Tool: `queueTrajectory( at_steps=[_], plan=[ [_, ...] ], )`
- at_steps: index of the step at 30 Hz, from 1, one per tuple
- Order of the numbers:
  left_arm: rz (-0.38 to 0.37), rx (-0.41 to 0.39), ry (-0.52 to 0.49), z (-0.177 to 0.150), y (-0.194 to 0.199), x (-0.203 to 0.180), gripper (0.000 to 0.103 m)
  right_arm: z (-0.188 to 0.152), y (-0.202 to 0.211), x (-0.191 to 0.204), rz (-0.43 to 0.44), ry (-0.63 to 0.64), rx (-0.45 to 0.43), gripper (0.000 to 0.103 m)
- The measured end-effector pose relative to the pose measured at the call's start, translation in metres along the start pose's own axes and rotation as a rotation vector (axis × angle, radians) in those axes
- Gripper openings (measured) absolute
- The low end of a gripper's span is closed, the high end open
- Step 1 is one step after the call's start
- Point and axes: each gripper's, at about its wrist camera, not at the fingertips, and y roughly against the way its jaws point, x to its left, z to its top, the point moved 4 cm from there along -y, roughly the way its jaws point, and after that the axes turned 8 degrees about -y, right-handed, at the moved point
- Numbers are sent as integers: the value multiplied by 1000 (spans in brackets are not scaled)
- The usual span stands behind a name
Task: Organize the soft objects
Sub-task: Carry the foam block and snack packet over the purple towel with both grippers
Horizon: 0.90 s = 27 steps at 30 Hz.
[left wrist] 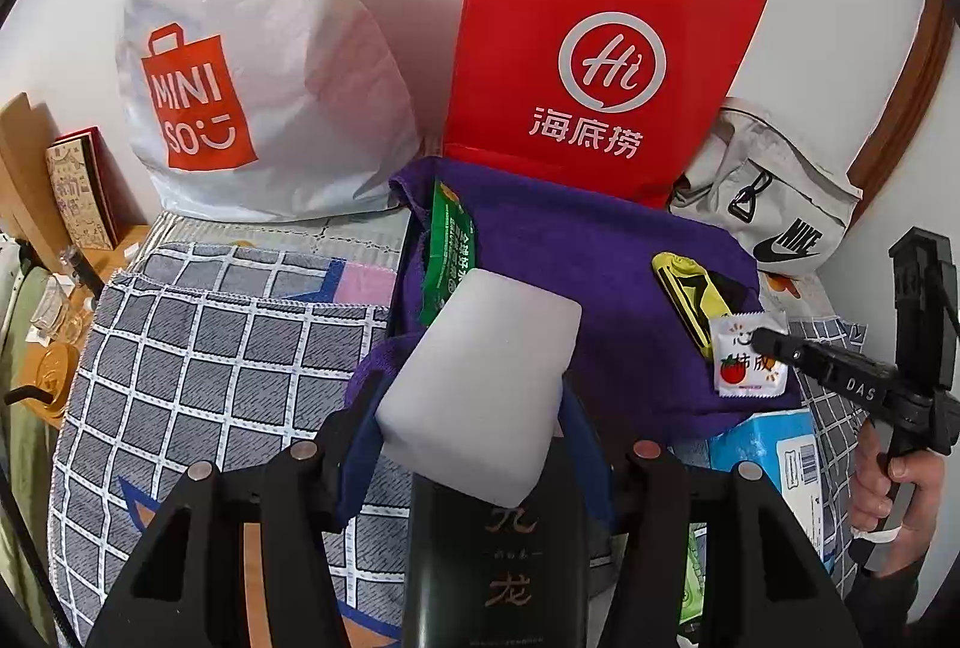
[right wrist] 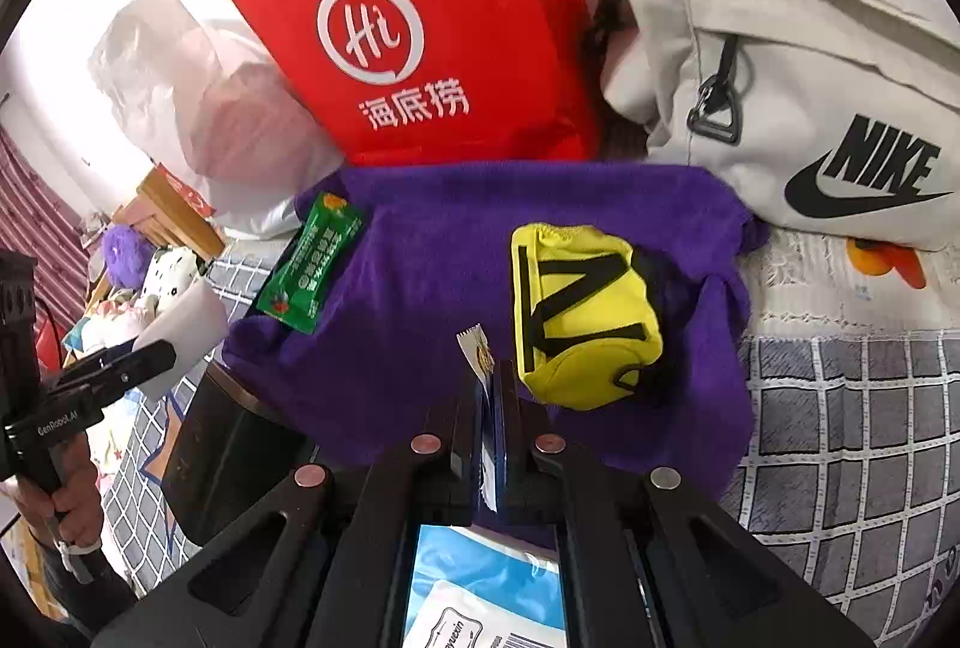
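My left gripper [left wrist: 468, 432] is shut on a white foam block [left wrist: 480, 384], held above a dark box [left wrist: 504, 576] and the near edge of a purple towel [left wrist: 588, 258]. On the towel lie a green snack packet [left wrist: 447, 252] and a yellow pouch [left wrist: 690, 300]. My right gripper [right wrist: 492, 408] is shut on a small white sachet [right wrist: 477, 354] with a tomato print, just over the towel [right wrist: 420, 258] and left of the yellow pouch [right wrist: 582, 312]. The green packet [right wrist: 312, 270] lies at the towel's left. The left gripper [right wrist: 150, 354] with the foam block [right wrist: 192, 312] shows at the left edge.
A red paper bag [left wrist: 600, 48], a white Miniso bag [left wrist: 252, 48] and a grey Nike bag [left wrist: 780, 216] stand against the wall behind the towel. A checked grey cloth [left wrist: 210, 348] covers the surface. A blue-white pack [right wrist: 474, 570] lies under the right gripper. Shelves with clutter [left wrist: 54, 204] stand at the left.
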Motion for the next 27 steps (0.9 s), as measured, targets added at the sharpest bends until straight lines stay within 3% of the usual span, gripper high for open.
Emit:
queueTrajectory(
  at_steps=[20,22,27],
  plan=[
    [9,10,-30,24,-18,-5,54,-1,-13,-18,-21,-21,61,8],
    [9,9,-29,27,-20,-6,54,-1,-10,-21,-23,-22,57,11],
    [13,16,-35,33,-27,-11,54,1,-3,-23,-51,-4,40,33]
  ],
)
